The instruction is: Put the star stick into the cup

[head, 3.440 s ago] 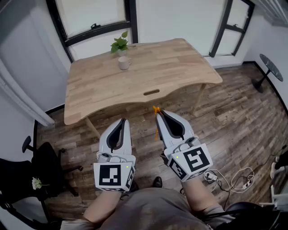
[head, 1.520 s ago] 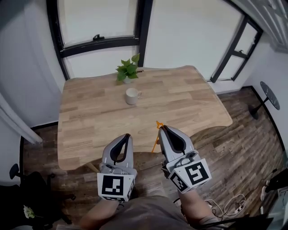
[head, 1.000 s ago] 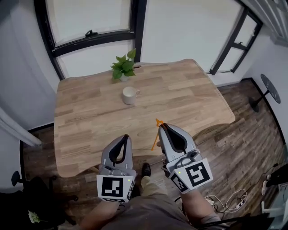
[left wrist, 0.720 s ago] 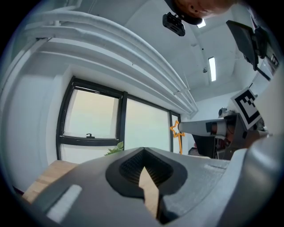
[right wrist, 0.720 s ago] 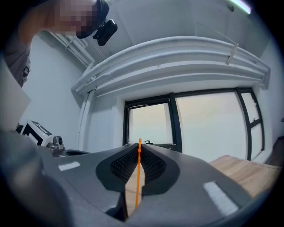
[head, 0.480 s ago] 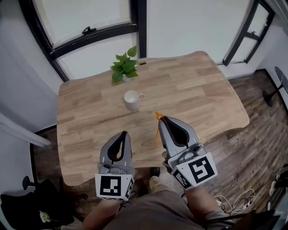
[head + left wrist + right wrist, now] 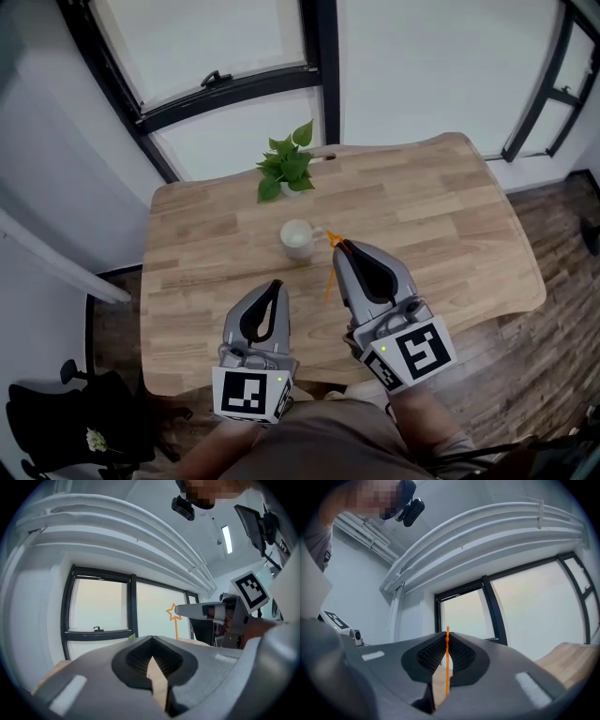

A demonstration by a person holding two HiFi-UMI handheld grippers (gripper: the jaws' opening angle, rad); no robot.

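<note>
Fingers of right gripper [image 7: 339, 247] pinching star stick [image 7: 329, 277], star near cup [image 7: 297, 239], left gripper [image 7: 276, 285] fingers together

A thin orange star stick [image 7: 331, 270], topped by an outlined star, is held star end up, clamped between the closed jaws of the right gripper [image 7: 341, 247] over the wooden table [image 7: 450, 216]. A white cup [image 7: 297, 238] is stood upright near the table's middle, with the star seen just beside its rim.
</note>
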